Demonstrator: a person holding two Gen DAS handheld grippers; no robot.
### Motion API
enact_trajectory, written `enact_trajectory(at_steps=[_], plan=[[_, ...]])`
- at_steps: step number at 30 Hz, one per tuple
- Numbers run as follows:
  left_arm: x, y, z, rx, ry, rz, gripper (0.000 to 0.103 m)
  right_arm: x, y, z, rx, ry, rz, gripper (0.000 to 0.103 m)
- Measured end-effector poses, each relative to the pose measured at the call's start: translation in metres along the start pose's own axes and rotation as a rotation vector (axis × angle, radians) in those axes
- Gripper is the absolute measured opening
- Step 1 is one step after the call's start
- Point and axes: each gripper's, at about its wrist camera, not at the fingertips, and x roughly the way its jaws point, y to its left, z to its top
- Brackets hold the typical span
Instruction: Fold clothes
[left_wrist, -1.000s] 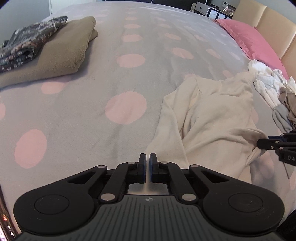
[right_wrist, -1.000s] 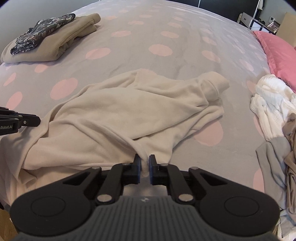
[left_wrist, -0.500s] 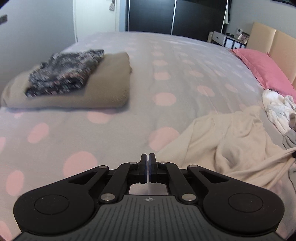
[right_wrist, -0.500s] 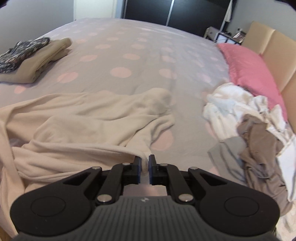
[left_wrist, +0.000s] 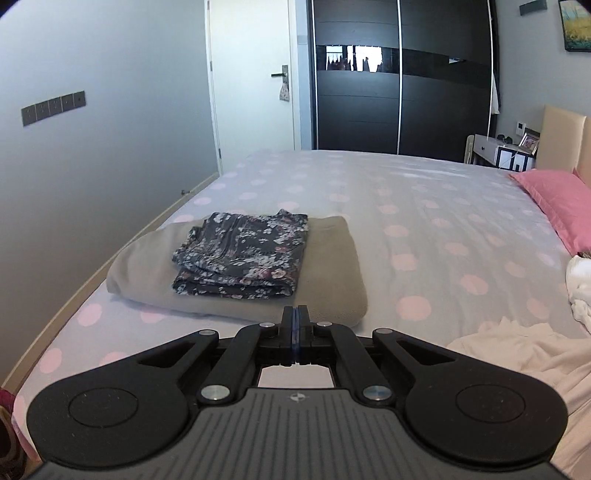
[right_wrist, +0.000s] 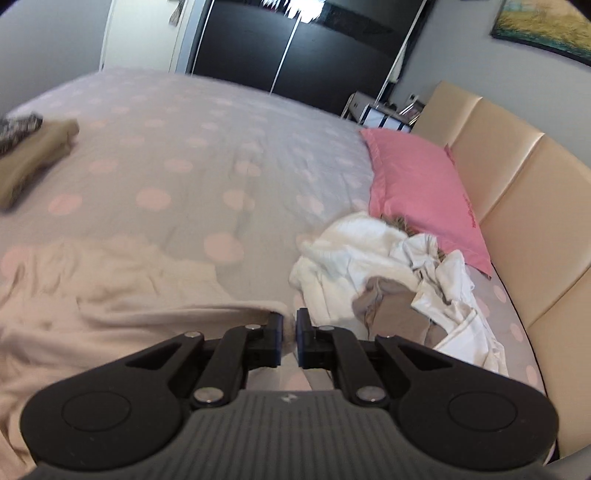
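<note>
A cream garment (right_wrist: 110, 295) lies crumpled on the spotted bed cover (right_wrist: 184, 166). One edge is lifted into my right gripper (right_wrist: 290, 325), which is shut on a bunch of it. In the left wrist view the same cream garment (left_wrist: 517, 354) trails off low on the right and passes under my left gripper (left_wrist: 295, 314). Its jaws are pressed together, and pale cloth shows through the gap beneath them. Ahead of the left gripper sits a folded beige garment (left_wrist: 332, 266) with a folded dark floral one (left_wrist: 240, 254) on top.
A heap of unfolded white, grey and tan clothes (right_wrist: 369, 254) lies by the pink pillow (right_wrist: 417, 192) and padded headboard (right_wrist: 517, 192). The bed's left edge (left_wrist: 74, 295) runs along a wall. A door and dark wardrobe stand beyond the bed's far side.
Both grippers have risen and tilted up, so more of the room shows. The cream garment has come up with them and now sits lower in both views.
</note>
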Motion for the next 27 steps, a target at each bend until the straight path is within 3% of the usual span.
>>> enact_trajectory(at_steps=[6,7,10,12,16,19,23,27], plan=[[0.026,-0.025,-0.008,0.055,0.133,-0.155,0.0,0.027,0.004,-0.025,-0.033,0.134,0.027,0.01],[0.03,-0.033,-0.011,0.074,0.153,-0.177,0.003,0.029,0.004,-0.028,-0.03,0.147,0.038,0.01],[0.045,-0.057,-0.02,0.118,0.217,-0.238,0.029,0.03,0.002,-0.033,-0.032,0.182,0.068,0.02],[0.058,-0.071,-0.026,0.136,0.263,-0.283,0.044,0.027,-0.001,-0.034,-0.037,0.19,0.091,0.04],[0.088,-0.092,-0.042,0.145,0.361,-0.346,0.049,0.013,-0.016,-0.023,-0.004,0.171,0.178,0.042],[0.11,-0.106,-0.055,0.143,0.422,-0.372,0.05,0.012,-0.029,-0.009,0.047,0.127,0.224,0.051],[0.132,-0.118,-0.067,0.126,0.446,-0.393,0.055,0.061,-0.028,-0.002,0.116,0.164,0.231,0.052],[0.152,-0.122,-0.069,0.08,0.423,-0.398,0.061,0.122,-0.023,-0.008,0.185,0.236,0.242,0.051]])
